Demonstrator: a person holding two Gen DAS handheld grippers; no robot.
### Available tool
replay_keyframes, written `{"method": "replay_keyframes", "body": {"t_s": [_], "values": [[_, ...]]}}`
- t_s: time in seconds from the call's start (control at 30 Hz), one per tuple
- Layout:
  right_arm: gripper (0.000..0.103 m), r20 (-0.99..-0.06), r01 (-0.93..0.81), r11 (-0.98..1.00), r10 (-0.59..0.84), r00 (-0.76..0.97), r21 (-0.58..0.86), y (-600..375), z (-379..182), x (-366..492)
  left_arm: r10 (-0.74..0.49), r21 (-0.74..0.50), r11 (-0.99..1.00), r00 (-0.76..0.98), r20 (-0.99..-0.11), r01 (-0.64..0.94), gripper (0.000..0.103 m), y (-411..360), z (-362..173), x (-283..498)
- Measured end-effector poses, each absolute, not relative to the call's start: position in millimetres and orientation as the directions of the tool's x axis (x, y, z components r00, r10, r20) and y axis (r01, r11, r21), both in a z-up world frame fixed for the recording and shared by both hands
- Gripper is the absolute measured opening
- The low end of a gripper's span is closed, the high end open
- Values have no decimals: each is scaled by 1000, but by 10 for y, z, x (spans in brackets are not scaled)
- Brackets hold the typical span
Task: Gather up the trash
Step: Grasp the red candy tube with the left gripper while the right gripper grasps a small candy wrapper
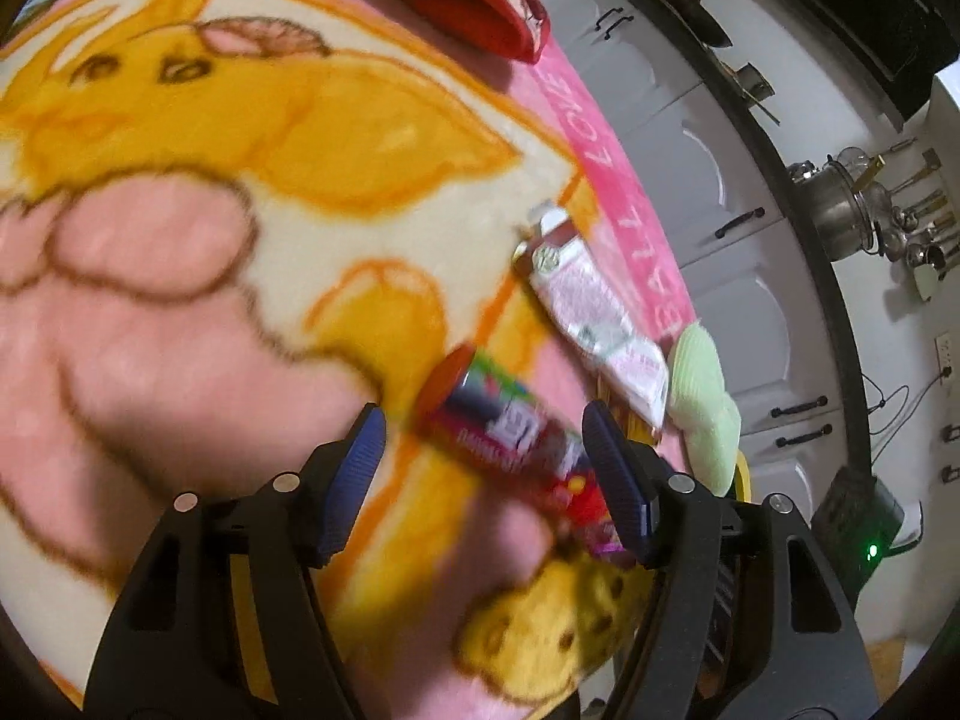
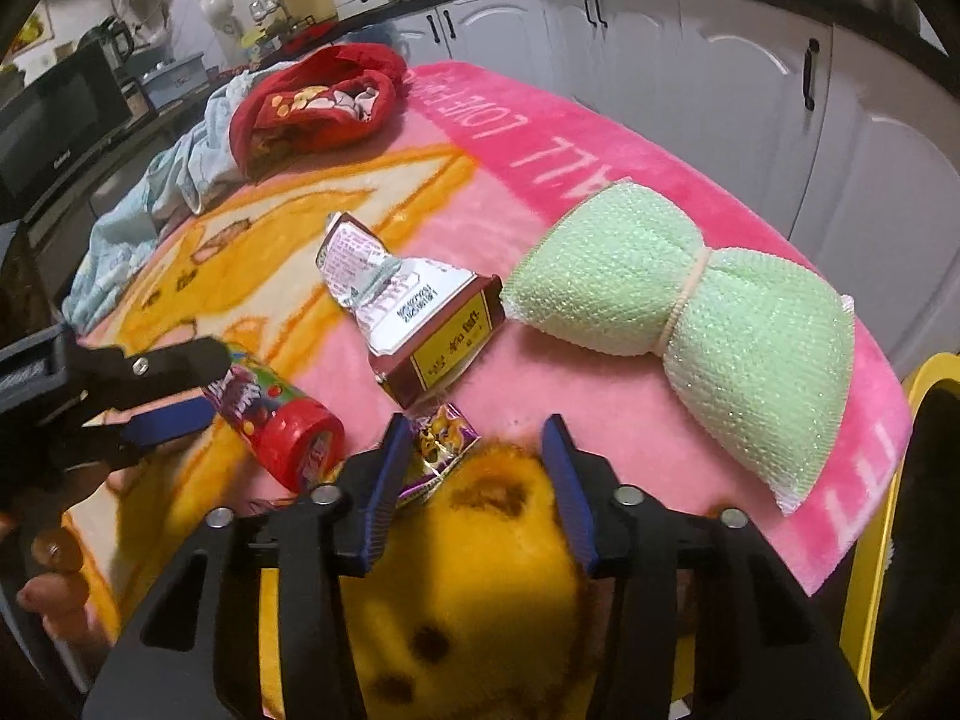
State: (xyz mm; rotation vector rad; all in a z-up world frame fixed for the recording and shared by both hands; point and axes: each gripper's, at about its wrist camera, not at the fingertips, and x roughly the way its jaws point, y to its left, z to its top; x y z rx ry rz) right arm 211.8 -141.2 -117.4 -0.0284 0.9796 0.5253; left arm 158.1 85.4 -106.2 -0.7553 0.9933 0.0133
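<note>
A red candy tube with a red cap lies on the pink and yellow blanket. My left gripper is open with the tube between its fingers. The right wrist view shows the tube and the left gripper around its far end. A torn foil and brown carton wrapper lies behind it and also shows in the left wrist view. A small purple wrapper lies by the left finger of my open right gripper, which holds nothing.
A green mesh scrubber lies at the right near the blanket's edge. A red cloth and a light blue cloth lie at the back. White cabinets stand beyond. A yellow bin rim is at the right.
</note>
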Motion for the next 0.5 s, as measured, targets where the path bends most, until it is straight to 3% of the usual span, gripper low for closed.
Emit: {"method": "replay_keyframes", "body": {"t_s": [0.13, 0.2, 0.5], "values": [[27, -794, -444, 874, 409, 450, 199, -1449, -1180, 2096, -332, -610, 705, 591, -735, -362, 60, 857, -1098, 1517], [15, -792, -465, 861, 425, 438, 205, -1439, -1181, 2074, -333, -621, 687, 595, -731, -378, 60, 853, -1105, 1531], [21, -773, -448, 843, 488, 406, 297, -1505, -1192, 2141, -285, -576, 717, 589, -756, -393, 62, 689, -1089, 1705]]}}
